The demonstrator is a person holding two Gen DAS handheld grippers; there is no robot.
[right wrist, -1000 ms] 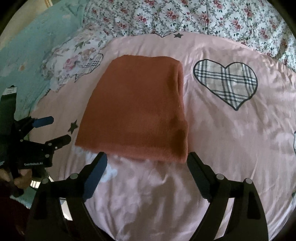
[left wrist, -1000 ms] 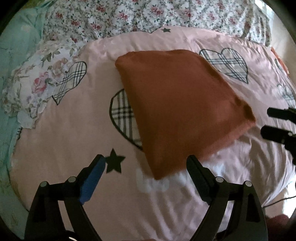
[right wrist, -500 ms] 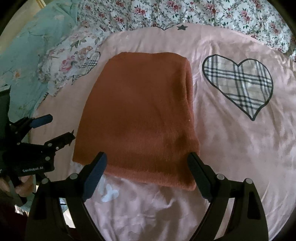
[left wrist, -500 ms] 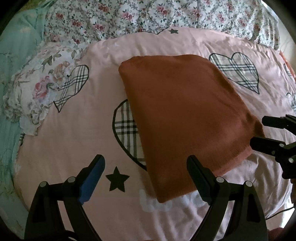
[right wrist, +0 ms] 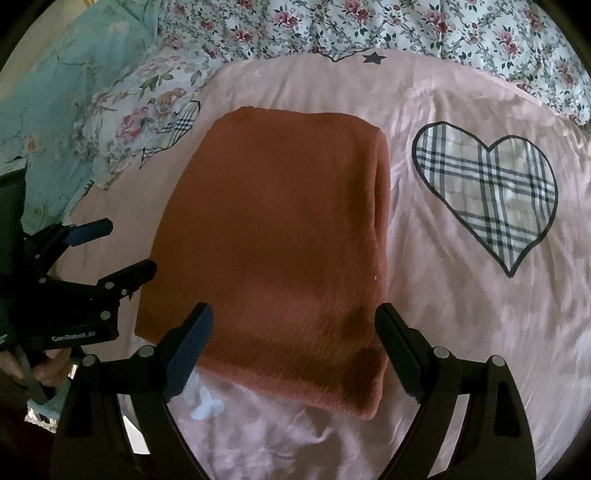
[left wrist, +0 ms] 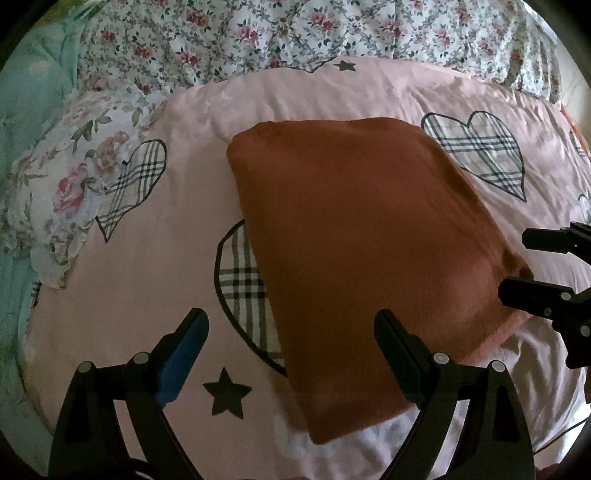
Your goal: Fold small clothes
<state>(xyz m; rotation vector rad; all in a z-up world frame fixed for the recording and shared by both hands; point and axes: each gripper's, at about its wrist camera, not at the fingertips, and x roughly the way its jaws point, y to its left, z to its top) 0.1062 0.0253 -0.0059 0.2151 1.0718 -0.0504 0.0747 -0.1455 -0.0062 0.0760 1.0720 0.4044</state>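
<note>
A rust-orange knitted garment [left wrist: 362,251] lies folded into a rectangle on the pink bedspread [left wrist: 155,280]; it also shows in the right wrist view [right wrist: 280,251]. My left gripper [left wrist: 291,339] is open and empty, its jaws straddling the garment's near left corner. My right gripper [right wrist: 295,339] is open and empty, its jaws straddling the garment's near edge. Each gripper shows in the other's view, the right one [left wrist: 543,269] at the garment's right corner and the left one [right wrist: 110,251] at its left edge.
The bedspread carries plaid hearts [right wrist: 487,192] and black stars [left wrist: 225,391]. A floral pillow [left wrist: 66,184] lies at the left and a floral quilt [left wrist: 295,33] along the back. A teal cover [right wrist: 55,92] lies far left.
Both grippers have moved forward and down toward the garment's near edge, so it looks larger and nearer in both views. The garment has not moved. Both grippers stay open.
</note>
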